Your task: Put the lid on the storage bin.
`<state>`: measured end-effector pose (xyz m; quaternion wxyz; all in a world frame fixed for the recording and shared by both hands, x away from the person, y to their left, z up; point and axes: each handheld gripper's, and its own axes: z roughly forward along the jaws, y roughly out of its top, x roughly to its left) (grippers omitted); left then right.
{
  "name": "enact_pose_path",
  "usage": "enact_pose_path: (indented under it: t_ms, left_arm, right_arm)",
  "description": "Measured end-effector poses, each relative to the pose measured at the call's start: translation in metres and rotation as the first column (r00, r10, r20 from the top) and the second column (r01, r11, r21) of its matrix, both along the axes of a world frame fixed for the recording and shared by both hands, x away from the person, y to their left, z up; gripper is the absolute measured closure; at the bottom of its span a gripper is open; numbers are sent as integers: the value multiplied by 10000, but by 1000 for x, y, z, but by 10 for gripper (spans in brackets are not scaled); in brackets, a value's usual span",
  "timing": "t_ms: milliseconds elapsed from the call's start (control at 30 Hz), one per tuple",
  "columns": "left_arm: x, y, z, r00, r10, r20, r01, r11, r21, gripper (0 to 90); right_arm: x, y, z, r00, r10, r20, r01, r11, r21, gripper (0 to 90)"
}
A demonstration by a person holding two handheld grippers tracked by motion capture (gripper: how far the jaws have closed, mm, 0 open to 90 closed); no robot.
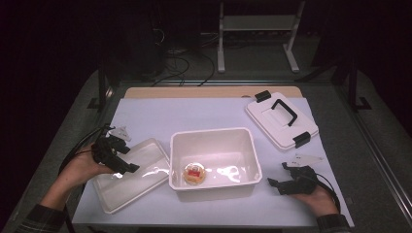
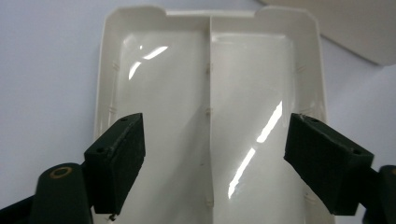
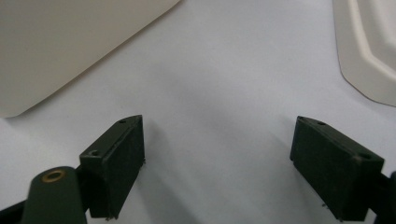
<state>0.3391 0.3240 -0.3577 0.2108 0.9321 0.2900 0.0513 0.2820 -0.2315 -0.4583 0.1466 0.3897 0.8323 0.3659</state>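
Two grippers hovering in high view, left gripper (image 1: 114, 154) over clear tray (image 1: 145, 158) lying left of white bin (image 1: 212, 141) | left gripper view: jaws gaping above tray | right gripper view: right gripper (image 3: 217, 163) spreading released over worktop (image 3: 224, 84)

High view overhead, gripper views close, downward

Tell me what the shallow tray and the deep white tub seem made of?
The shallow tray looks like thin glossy plastic: bright streaks of light reflect off its two compartments. The deep tub seems thicker white plastic, smooth with softer shine on its floor.
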Motion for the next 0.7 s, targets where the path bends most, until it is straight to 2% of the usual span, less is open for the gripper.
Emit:
enact_pose_path:
  t_ms: [300,700]
  left_arm:
    - [0,5,-28,9996,136,-233,-133,9998,133,331]
    - [-3,0,-48,9998,150,-129,-145,9990,432,549]
  right_arm:
    - [0,0,0,10000,5,0,-5,10000,11,171]
    - [0,0,0,10000,5,-4,-5,10000,17,171]
